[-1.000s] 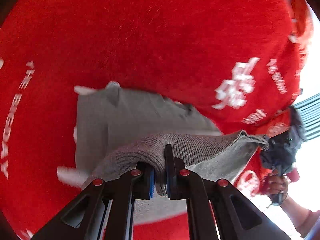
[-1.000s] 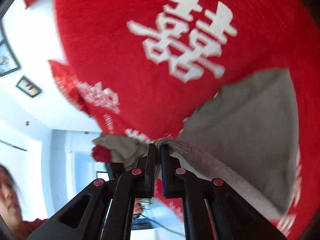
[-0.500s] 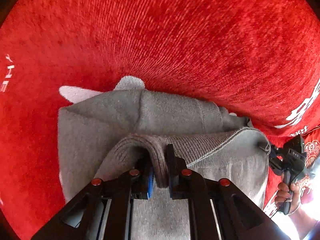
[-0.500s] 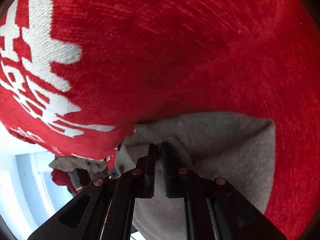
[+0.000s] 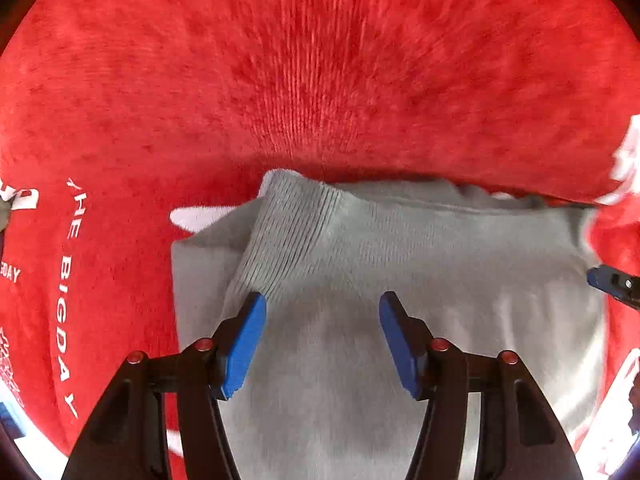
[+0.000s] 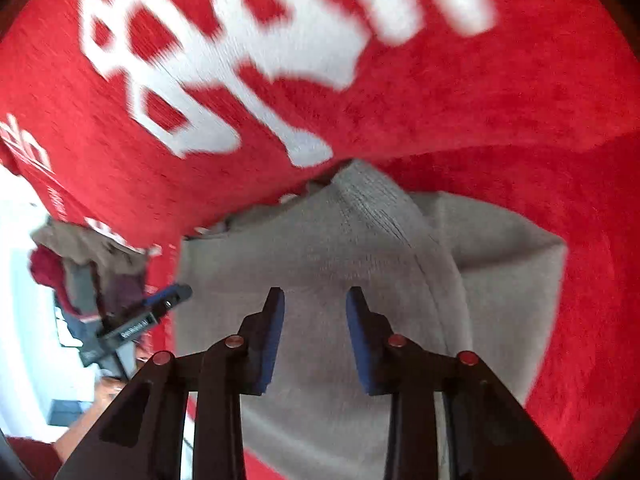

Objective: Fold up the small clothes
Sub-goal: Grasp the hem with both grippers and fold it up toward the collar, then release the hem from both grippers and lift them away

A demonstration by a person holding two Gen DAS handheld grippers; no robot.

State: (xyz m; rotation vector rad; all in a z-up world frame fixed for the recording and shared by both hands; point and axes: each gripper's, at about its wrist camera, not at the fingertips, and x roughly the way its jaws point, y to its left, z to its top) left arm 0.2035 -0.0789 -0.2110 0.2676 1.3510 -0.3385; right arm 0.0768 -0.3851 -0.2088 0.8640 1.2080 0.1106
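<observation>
Grey knit garment (image 5: 392, 304) lies flat on red plush cloth (image 5: 312, 64), folded over itself: ribbed band (image 5: 288, 240) sits on top near the far edge, a lower layer sticks out at the left side. In the right wrist view the same garment (image 6: 320, 264) shows the ribbed edge (image 6: 380, 204) running diagonally, with a flap of lower layer out to the right.

Judged progress: one fold looks laid down; edges not lined up, the stack is wide, so probably another fold and some squaring are left.

Left gripper (image 5: 322, 316): jaws spread wide, nothing between them, just above the cloth; left blue pad (image 5: 244, 344) close to or touching the ribbed corner, can't tell which. Right gripper (image 6: 315, 312): jaws parted moderately, nothing held, over the garment's middle. Its tip also shows at the right edge of the left view.

Materials: soft fine knit, ribbed hem coarser, limp, drapes with shallow creases. Red cloth is fuzzy pile with white printed lettering (image 6: 224, 52). More clothes heaped (image 6: 72, 256) beyond the cloth's left edge, blurred.
</observation>
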